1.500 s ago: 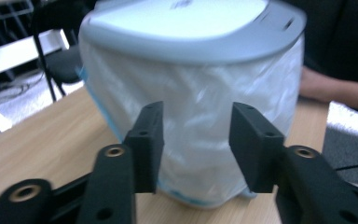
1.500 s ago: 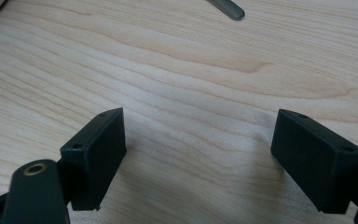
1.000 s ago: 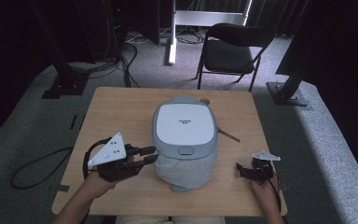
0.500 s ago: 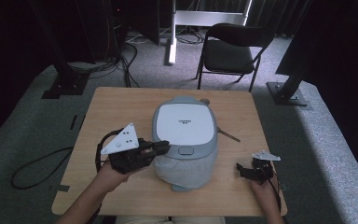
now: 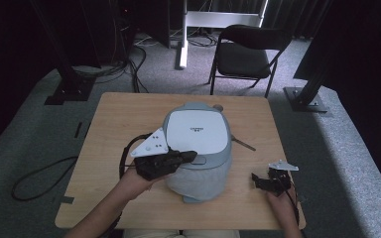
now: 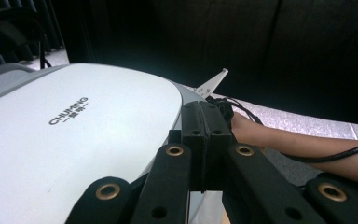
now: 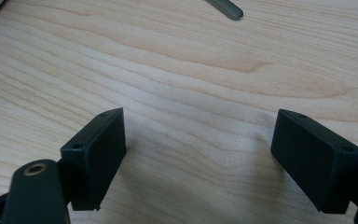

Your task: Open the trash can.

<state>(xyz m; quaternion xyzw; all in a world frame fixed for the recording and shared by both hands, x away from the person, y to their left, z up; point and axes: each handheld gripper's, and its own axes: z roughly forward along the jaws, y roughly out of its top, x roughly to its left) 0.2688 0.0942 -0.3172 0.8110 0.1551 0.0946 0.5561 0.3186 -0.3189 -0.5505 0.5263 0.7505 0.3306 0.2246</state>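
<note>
My right gripper (image 5: 258, 182) rests on the table (image 5: 129, 119) with jaws spread wide, empty, well right of the rice cooker (image 5: 197, 146). My left gripper (image 5: 187, 156) has jaws pressed together, holding nothing, at the cooker's front-left lid edge. The cooker sits mid-table; I judge it heavy, rigid, smooth-shelled: press its front latch, don't pinch.

The table (image 5: 129, 124) is pale wood with a smooth, matt grain, the rice cooker (image 5: 197, 130) wears a smooth white lid with a soft sheen over grey plastic walls, and the right gripper (image 7: 200, 154) has matt black plastic-looking jaw blocks.
</note>
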